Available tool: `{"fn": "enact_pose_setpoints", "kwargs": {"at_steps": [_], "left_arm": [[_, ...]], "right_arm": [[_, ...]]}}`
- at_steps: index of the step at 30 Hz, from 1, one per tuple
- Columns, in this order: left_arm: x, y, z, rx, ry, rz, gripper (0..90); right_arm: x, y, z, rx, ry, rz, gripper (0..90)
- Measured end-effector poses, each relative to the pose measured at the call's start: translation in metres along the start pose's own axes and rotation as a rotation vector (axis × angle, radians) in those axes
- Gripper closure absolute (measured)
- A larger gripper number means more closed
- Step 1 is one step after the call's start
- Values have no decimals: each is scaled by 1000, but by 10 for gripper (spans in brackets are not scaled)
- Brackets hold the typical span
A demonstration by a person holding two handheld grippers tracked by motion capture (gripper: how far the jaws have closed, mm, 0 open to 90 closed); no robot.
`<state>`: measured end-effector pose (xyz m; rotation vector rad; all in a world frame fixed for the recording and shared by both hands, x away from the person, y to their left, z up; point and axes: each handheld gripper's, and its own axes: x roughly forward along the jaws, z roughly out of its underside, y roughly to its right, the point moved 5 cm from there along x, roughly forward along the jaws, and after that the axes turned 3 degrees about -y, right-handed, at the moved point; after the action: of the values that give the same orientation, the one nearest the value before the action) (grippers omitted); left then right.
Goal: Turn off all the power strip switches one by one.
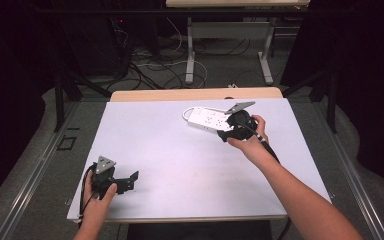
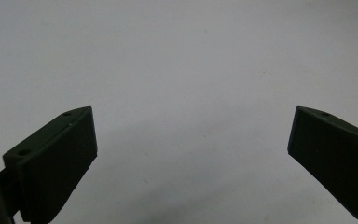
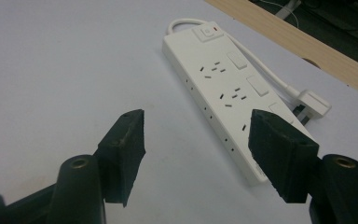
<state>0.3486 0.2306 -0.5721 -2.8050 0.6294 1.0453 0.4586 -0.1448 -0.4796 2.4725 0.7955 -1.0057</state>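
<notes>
On the white counter, the power strip could be nudged away by the right hand-held gripper, seemingly empty, half open.

Power strip: far right of table
Right gripper: at its near end
Left gripper: near left corner

— Any lettering to read on the power strip?
— None legible; a small mark on its switch, too small to make out.
— Elsewhere?
— Nothing readable on the table.
</notes>
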Motion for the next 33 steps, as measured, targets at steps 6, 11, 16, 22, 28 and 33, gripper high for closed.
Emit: {"fn": "enact_pose_setpoints", "kwargs": {"at_steps": [6,11,16,22,28,33], "left_arm": [[-1,-1,0,-1,-1,1,11],[-2,-3,0,-4,4,-1,11],[-3,-3,2,-9,3,-1,11],[-5,-4,3,1,-6,4,11],[-6,-5,3,-13,7,6,11],[-4,-5,2,-15,6,8,12]], "right_arm": [[8,-5,-15,-23,4,-5,384],[13,-9,-25,-38,-5,-15,420],[21,-10,-33,-37,-2,-25,443],[26,-6,-45,-14,12,-28,465],[31,-6,-57,20,33,-45,487],[39,-5,-66,13,14,-44,501]]}}
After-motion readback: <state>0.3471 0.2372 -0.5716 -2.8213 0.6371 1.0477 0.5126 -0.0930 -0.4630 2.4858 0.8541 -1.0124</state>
